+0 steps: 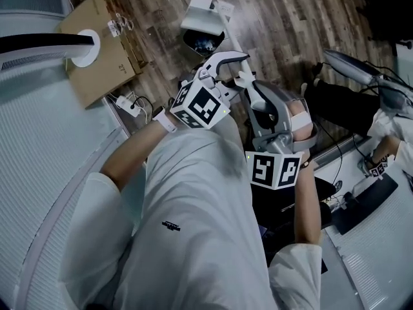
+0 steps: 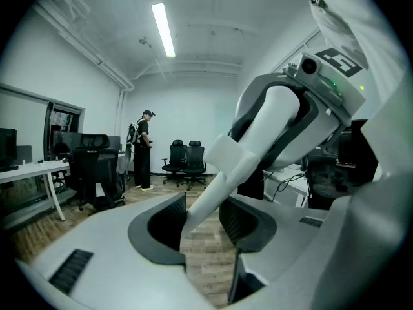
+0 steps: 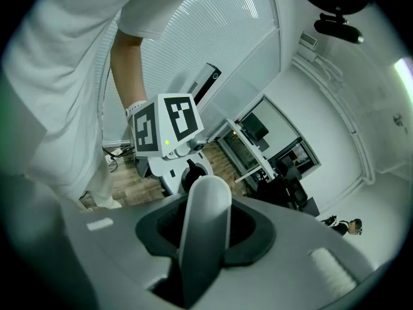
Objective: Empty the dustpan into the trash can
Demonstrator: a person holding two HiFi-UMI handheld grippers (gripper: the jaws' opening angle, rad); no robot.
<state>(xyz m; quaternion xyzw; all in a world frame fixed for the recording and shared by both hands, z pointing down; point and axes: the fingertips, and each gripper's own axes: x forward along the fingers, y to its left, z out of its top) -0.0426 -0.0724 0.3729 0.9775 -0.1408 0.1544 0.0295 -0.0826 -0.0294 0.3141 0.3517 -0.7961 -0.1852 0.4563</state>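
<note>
Our right gripper (image 3: 205,217) is clamped on the thick top part of the handle (image 3: 205,196), which fills the gap betw. its pads. Our left gripper (image 2: 203,217) sits further along the same handle w/ jaws spread wider than the thin shaft: the shaft leans on the pad at that view's left, and floor (image 2: 203,257) shows betw. it and the other pad. In the head view both grippers are close together in front of our white shirt (image 1: 193,225), left one just up-frame and left of the right. The handle runs up-frame from them to the dustpan (image 1: 199,18) at its far end, a white body w/ a dark inside, seen over the wood floor; whether it touches the floor we can't tell. A cardboard box (image 1: 103,44) lies on the floor well left of the dustpan. In the left gripper view, far back in the room, a person (image 2: 142,154) stands nr some office chairs (image 2: 184,163) under a ceiling strip light (image 2: 164,31).
</note>
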